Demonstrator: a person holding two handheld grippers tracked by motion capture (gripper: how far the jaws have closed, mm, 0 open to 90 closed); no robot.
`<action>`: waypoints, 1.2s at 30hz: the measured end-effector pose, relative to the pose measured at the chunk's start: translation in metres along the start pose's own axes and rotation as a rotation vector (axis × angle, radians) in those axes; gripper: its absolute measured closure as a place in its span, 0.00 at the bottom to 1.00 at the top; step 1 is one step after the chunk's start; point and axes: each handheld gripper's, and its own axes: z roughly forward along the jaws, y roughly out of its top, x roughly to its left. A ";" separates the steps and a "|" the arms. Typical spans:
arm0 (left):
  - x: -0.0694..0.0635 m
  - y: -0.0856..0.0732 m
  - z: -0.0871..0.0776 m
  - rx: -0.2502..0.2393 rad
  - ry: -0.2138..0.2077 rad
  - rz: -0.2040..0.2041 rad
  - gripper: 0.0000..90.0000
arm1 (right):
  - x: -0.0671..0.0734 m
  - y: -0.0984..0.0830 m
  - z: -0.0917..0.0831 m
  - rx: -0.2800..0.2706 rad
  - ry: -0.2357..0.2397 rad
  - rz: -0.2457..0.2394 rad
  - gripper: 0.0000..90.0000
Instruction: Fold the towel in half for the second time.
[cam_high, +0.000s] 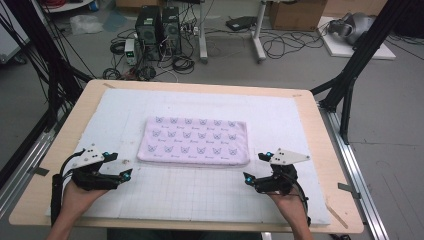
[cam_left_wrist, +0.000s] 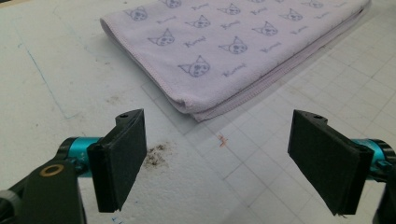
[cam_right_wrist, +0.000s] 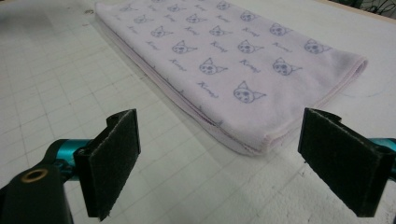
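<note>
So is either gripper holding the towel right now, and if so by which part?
Nothing is held. The left gripper and right gripper are both open, apart from the folded towel, each near one of its front corners.

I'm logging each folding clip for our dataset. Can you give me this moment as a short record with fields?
item: folded lilac towel with cat-face print
towel state: folded flat, lying on the white grid mat
left tool: open, nothing between its jaws, off the towel's near left corner
right tool: open, nothing between its jaws, off the towel's near right corner
contact: neither tool touches the towel
support: wooden table
</note>
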 end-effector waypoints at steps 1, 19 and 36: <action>0.000 0.000 0.000 -0.002 0.002 -0.002 0.21 | 0.001 -0.001 -0.001 -0.002 0.000 0.001 0.14; -0.007 -0.004 -0.013 -0.022 0.016 0.003 0.15 | 0.008 -0.009 -0.025 -0.045 -0.028 0.001 0.13; -0.006 -0.009 -0.017 -0.016 0.024 -0.004 0.15 | 0.006 -0.017 -0.033 -0.050 -0.036 0.016 0.14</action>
